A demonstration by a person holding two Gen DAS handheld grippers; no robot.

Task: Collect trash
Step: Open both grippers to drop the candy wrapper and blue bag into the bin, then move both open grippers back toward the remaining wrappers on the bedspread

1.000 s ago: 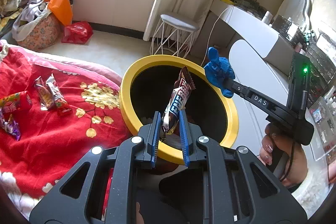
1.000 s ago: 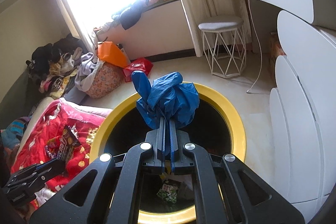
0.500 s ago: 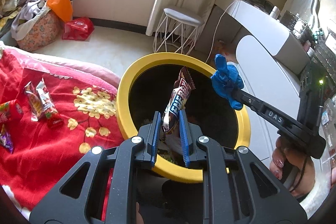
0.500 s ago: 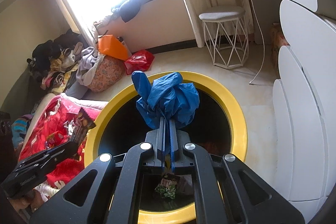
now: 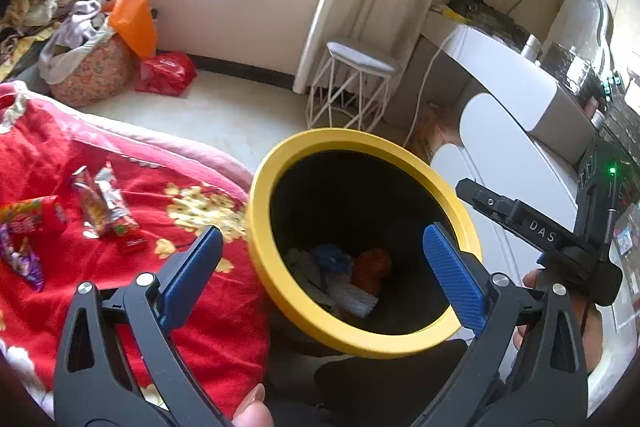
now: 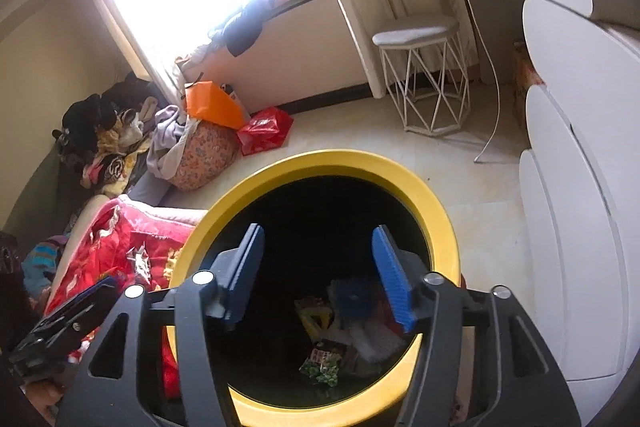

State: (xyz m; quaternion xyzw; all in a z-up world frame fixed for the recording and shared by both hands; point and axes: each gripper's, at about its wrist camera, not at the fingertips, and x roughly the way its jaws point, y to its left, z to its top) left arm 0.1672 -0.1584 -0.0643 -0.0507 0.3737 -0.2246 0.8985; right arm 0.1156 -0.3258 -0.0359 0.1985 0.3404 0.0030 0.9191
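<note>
Both loads have been dropped since the earlier frame: the left gripper (image 5: 320,259) and right gripper (image 6: 318,275) are spread and empty above the bin (image 5: 264,267). Wrappers (image 5: 102,205) remain on the blanket (image 5: 208,307); the next should be pinched mid-body.

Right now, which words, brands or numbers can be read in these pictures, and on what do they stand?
"DAS": white letters on the black arm of the right tool, seen from the left wrist.
Snack wrappers on the red blanket: print blurred, unreadable.
Wrappers inside the yellow bin: print too small to read.
</note>
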